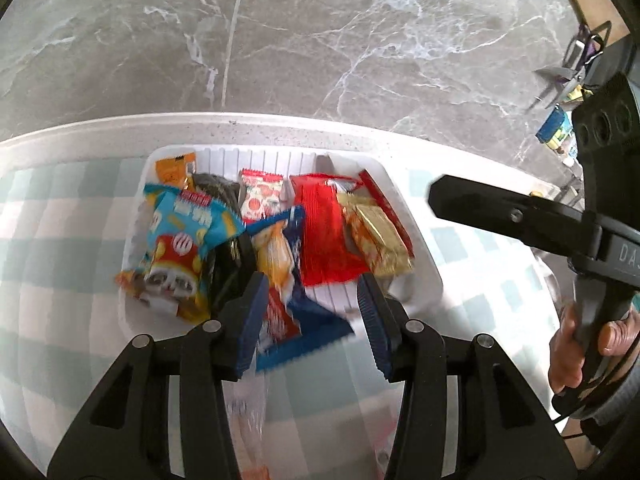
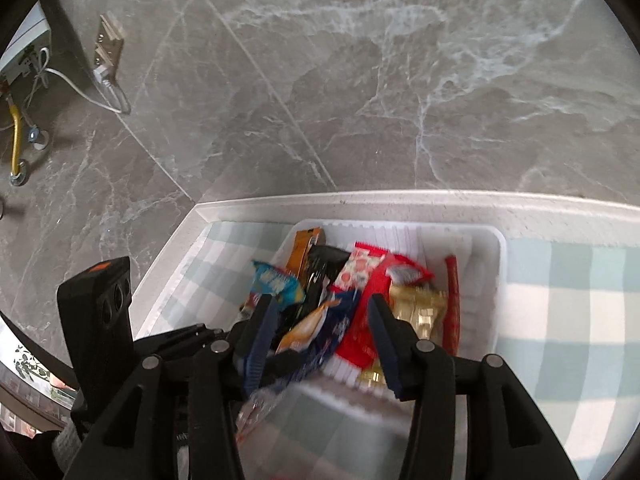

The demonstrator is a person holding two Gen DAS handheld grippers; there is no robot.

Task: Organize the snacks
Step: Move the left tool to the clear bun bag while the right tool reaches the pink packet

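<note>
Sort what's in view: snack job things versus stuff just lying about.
Job:
white tray
dark blue packet, between the open left tongs
light blue packet
red packet
gold packet

Lying about:
checked tablecloth
white plug and cable
yellow wheeled frame

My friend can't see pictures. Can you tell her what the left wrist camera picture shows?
The left tongs hang open over a white tray full of snack packets, with a dark blue packet between the tips. A red packet, a gold one and a light blue one lie inside; the tray sits on a checked cloth.
</note>
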